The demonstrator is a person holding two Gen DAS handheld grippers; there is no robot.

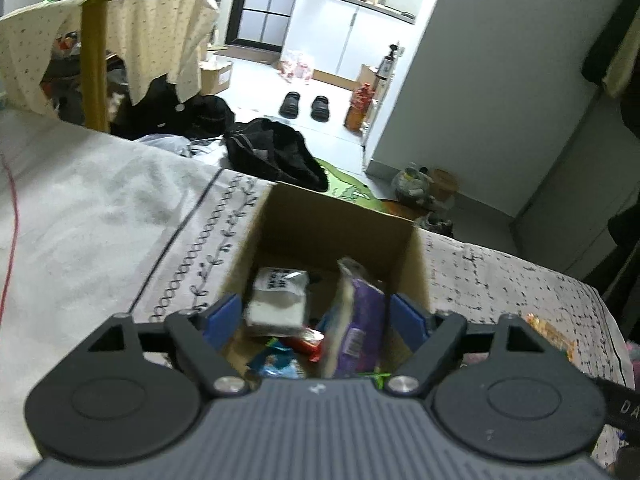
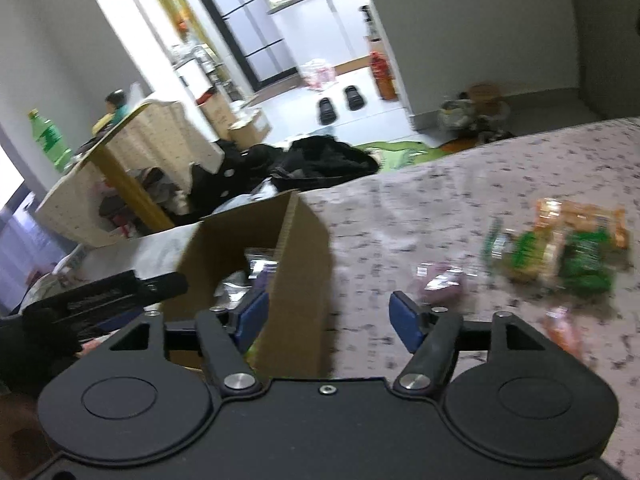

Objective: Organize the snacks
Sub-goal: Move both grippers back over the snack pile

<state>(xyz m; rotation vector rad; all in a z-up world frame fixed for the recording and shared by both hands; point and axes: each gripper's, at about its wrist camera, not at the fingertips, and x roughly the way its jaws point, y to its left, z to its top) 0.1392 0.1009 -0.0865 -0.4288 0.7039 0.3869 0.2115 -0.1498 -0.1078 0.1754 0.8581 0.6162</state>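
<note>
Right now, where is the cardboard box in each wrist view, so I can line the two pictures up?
Left wrist: the cardboard box sits centre, open, snacks inside, straight ahead between the left gripper fingers.
Right wrist: the cardboard box is centre-left, its near corner before the right gripper.
Shared landmark: the pair of black shoes on the floor beyond.

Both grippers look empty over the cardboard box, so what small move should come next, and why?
Probably swing the right gripper toward the small purple packet on the speckled bedspread. Its fingers stand open and empty beside the brown cardboard box, and that packet looks like the nearest loose snack.
</note>
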